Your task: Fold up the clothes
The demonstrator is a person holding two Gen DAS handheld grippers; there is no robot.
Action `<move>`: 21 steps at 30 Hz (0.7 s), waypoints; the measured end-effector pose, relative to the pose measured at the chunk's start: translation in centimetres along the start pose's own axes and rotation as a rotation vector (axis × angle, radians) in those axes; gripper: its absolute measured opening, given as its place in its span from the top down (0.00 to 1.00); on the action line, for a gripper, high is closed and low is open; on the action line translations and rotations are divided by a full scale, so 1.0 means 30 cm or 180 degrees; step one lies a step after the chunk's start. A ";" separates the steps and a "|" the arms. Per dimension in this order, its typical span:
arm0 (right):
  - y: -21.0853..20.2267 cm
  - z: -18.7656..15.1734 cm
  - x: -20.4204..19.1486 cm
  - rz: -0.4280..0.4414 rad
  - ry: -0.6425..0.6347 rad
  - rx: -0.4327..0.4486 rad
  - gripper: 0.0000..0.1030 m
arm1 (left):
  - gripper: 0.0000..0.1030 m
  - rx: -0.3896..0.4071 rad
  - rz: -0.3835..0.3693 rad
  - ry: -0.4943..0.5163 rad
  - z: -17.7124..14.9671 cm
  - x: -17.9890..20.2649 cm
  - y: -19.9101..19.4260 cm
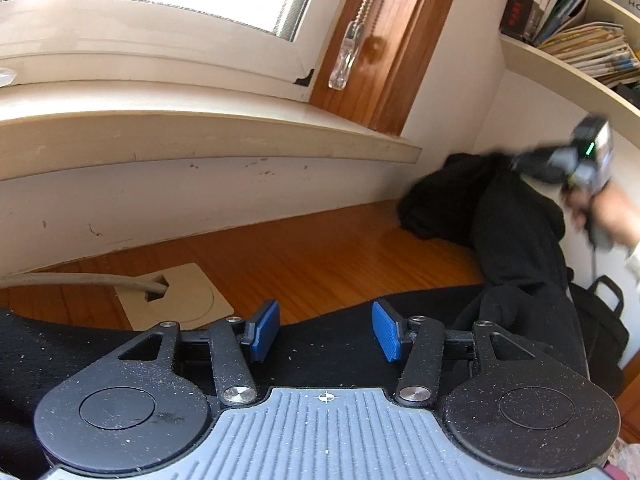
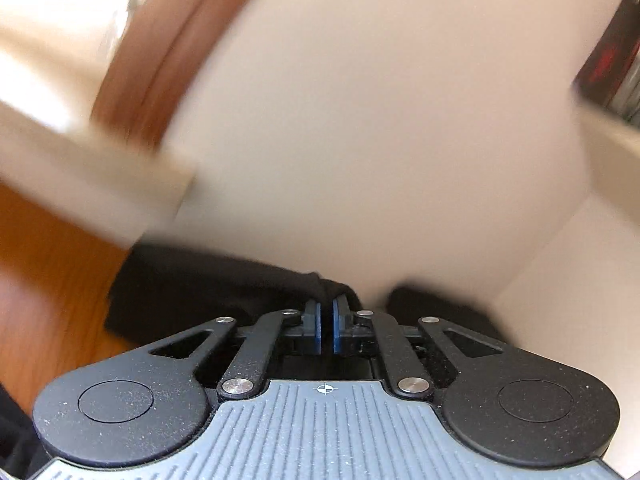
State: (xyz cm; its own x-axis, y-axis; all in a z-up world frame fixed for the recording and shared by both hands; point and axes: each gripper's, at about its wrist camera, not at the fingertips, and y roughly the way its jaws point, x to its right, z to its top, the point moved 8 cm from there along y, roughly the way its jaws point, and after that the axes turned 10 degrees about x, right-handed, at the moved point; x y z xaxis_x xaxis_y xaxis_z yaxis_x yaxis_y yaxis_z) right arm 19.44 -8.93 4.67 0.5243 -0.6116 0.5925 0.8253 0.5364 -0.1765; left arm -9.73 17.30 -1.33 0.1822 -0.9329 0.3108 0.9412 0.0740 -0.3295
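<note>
Currently our right claw pinches the black garment to lift it; our left claw gapes empty above the table.

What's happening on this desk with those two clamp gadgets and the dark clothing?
A person is folding a black fabric garment on a wooden desk, holding a two-finger gripper in each hand. The right gripper has its blue pads almost together, pinching a bunched edge of the garment and holding it raised by the white wall. The left gripper hovers open over the flat part of the cloth, gripping nothing.
</note>
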 end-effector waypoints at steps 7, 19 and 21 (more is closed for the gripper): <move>-0.054 -0.097 0.374 -0.0561 0.0856 -0.0490 0.92 | 0.45 0.0013 0.0027 -0.0007 0.004 -0.004 -0.001; -0.078 -0.313 0.194 0.0068 0.1167 -0.0765 0.59 | 0.42 -0.0003 0.0058 0.0019 0.003 -0.004 0.001; -0.052 -0.294 0.104 0.0305 0.1105 -0.0708 0.52 | 0.42 -0.0001 0.0060 0.0027 0.003 -0.003 0.001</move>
State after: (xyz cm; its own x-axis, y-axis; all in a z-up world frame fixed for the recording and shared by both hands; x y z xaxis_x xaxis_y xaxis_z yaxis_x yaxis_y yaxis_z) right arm 21.65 -16.81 -0.14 0.6090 -0.7451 0.2721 0.7747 0.4850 -0.4057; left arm -9.70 17.42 -1.28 0.1974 -0.9342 0.2970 0.9376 0.0915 -0.3356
